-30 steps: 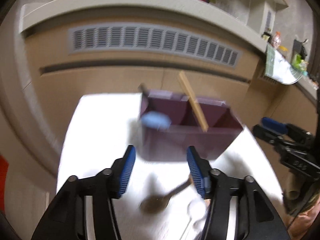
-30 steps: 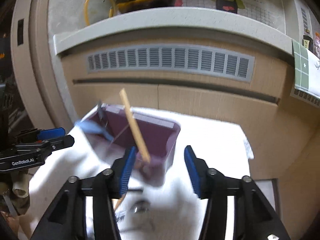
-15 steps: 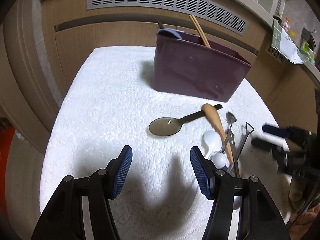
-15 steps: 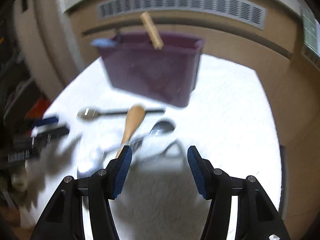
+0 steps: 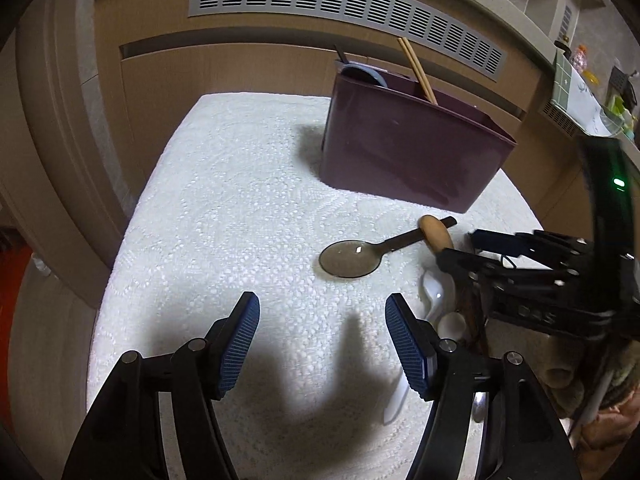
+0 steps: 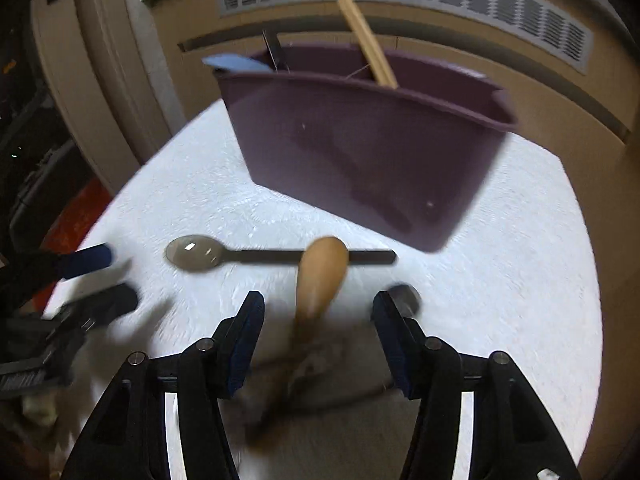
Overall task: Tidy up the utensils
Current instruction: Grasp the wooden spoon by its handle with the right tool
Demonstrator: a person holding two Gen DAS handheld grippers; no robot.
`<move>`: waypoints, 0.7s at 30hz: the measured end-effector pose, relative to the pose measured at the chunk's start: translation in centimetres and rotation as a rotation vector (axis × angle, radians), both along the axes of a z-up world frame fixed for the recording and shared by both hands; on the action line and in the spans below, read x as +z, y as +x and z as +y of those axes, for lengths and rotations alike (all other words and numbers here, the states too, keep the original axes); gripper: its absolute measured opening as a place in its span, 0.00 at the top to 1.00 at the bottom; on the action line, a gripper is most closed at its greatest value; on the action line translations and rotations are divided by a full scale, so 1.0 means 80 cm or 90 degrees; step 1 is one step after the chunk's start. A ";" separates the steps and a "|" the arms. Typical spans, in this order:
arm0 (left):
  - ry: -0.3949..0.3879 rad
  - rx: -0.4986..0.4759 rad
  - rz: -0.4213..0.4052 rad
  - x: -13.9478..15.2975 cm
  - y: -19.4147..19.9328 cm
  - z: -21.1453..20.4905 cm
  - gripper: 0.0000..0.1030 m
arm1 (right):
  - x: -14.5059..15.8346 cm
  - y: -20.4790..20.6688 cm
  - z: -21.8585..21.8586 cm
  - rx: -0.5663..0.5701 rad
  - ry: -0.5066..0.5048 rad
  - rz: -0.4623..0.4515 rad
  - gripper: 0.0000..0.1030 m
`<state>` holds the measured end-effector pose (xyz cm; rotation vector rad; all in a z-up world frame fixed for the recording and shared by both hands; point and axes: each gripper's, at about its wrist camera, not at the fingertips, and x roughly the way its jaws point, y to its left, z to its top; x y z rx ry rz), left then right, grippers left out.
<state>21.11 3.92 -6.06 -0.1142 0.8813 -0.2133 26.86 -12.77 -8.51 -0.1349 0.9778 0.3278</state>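
A purple utensil caddy (image 5: 412, 156) (image 6: 360, 152) stands at the back of a white tablecloth (image 5: 240, 208), holding wooden chopsticks (image 5: 418, 70) and a blue utensil (image 5: 362, 74). In front of it lie a dark spoon (image 5: 354, 256) (image 6: 196, 253), a wooden spoon (image 5: 436, 232) (image 6: 322, 272), white spoons (image 5: 434, 292) and a metal utensil (image 6: 404, 296). My left gripper (image 5: 322, 324) is open and empty over bare cloth. My right gripper (image 6: 318, 320) is open, low over the wooden spoon, with the spoon between its fingers; it shows in the left view (image 5: 460, 248).
Wooden cabinet fronts with a grey vent grille (image 5: 344, 4) stand behind the table. The cloth's left edge (image 5: 132, 216) drops off toward the floor. A counter with small items (image 5: 584, 88) is at the far right.
Both grippers have dropped from above the caddy to the cloth in front of it. The right gripper has closed in on the utensil pile and now straddles the wooden spoon.
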 end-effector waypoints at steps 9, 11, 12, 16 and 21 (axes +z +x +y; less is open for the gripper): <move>-0.004 -0.007 0.020 -0.010 0.000 0.003 0.35 | 0.018 -0.009 -0.002 -0.002 0.008 -0.002 0.74; -0.006 -0.012 0.026 -0.011 0.000 -0.001 0.35 | 0.038 -0.020 -0.017 -0.010 0.022 -0.026 0.74; -0.007 -0.013 0.028 -0.012 0.000 -0.002 0.35 | 0.052 -0.025 -0.024 -0.015 0.029 -0.043 0.74; -0.008 -0.029 0.032 -0.009 -0.001 -0.018 0.35 | 0.104 -0.045 -0.051 -0.044 0.053 -0.109 0.74; -0.003 -0.075 0.028 -0.002 -0.009 -0.047 0.35 | 0.145 -0.061 -0.081 -0.067 0.074 -0.153 0.75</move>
